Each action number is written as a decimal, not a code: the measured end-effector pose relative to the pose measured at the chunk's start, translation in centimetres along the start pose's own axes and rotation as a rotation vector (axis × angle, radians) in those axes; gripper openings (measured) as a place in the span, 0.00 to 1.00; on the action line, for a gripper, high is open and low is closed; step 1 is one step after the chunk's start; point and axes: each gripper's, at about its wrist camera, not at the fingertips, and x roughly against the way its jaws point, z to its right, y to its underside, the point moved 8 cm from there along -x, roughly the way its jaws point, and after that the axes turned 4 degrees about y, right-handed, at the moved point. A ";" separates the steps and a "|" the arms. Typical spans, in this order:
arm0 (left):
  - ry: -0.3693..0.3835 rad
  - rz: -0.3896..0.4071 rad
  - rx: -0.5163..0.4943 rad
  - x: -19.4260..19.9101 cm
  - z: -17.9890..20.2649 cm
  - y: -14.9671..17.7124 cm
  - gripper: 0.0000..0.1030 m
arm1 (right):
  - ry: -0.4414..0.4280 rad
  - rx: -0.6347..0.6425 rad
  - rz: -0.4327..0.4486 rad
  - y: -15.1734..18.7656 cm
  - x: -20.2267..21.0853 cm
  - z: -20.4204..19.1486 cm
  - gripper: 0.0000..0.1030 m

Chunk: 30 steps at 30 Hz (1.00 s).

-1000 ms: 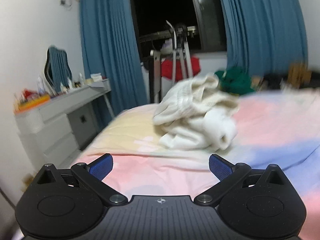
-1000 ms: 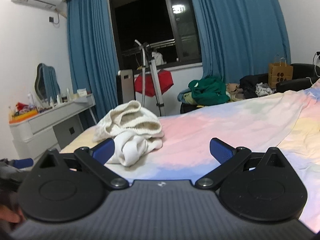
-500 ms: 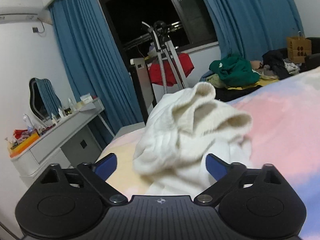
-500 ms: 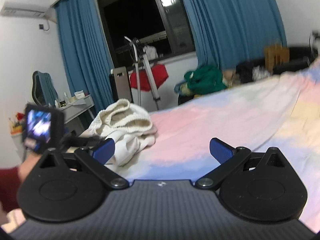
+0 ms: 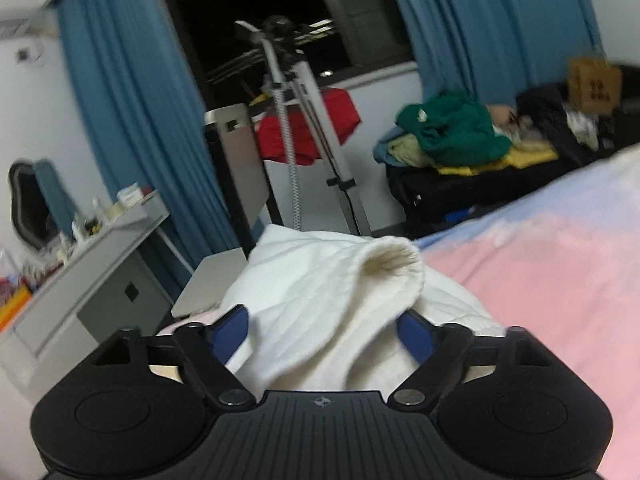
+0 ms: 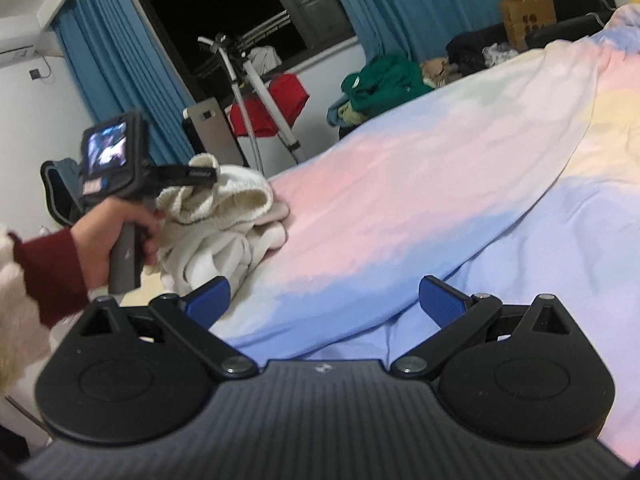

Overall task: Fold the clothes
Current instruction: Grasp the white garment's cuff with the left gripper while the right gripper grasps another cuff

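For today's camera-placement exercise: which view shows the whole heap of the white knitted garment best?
The right wrist view: the white knitted garment appears as a complete crumpled heap on the bed. The left wrist view shows only close folds and a ribbed cuff between the open left hand-held gripper.

Bedroom, bed [image 6: 400,184], curtains [image 5: 132,120], vanity [image 5: 80,276]

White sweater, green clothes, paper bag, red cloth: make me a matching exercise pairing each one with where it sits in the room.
Things:
1. white sweater
2. green clothes
3. brown paper bag
4. red cloth

Places:
A. behind the tripod, under the window
B. on the pastel bedspread, between the open fingers of the left gripper
C. far right, on the dark furniture
D. on top of a clothes heap past the bed's edge

Pairs: 1-B, 2-D, 3-C, 4-A
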 end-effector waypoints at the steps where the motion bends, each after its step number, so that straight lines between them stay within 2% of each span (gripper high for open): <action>1: -0.012 -0.003 -0.013 -0.7 0.4 0.0 0.68 | -0.003 0.006 -0.010 0.3 -0.4 0.0 1.00; 3: -0.030 -0.006 -0.021 -1.6 0.9 -0.1 0.64 | -0.010 0.009 -0.026 0.6 -1.0 -0.2 1.00; 4: -0.043 -0.004 -0.018 -1.8 1.0 -0.2 0.55 | -0.013 0.011 -0.034 0.8 -1.2 -0.3 1.00; 5: -0.055 0.001 -0.003 -1.7 0.8 -0.4 0.42 | -0.016 0.015 -0.035 1.1 -1.4 -0.4 1.00; 7: -0.064 0.017 0.039 -0.8 0.0 -0.8 0.27 | -0.010 0.030 -0.042 1.5 -1.7 -0.5 0.99; 10: -0.034 0.053 0.117 2.3 -1.7 -1.4 0.18 | -0.012 0.041 -0.045 1.7 -2.0 -0.7 0.98; 13: 0.034 0.114 0.204 7.2 -4.1 -2.0 0.17 | -0.021 0.080 -0.009 1.4 -1.7 -1.5 0.97; 16: 0.122 0.171 0.339 13.2 -6.7 -0.9 0.17 | -0.038 0.093 0.045 0.8 -0.9 -2.3 0.97; 19: 0.194 0.235 0.451 19.3 -9.4 1.5 0.16 | -0.085 0.075 0.118 -0.1 0.4 -3.0 0.97; 23: 0.283 0.301 0.552 26.4 -12.7 5.8 0.17 | -0.183 -0.009 0.151 -1.0 2.5 -3.2 0.97; 26: 0.312 0.306 0.622 29.3 -15.3 10.1 0.17 | -0.260 -0.082 0.125 -1.2 3.6 -3.6 0.97; 30: 0.320 0.275 0.669 30.1 -18.9 15.9 0.17 | -0.349 -0.203 -0.016 0.6 3.8 -4.6 0.95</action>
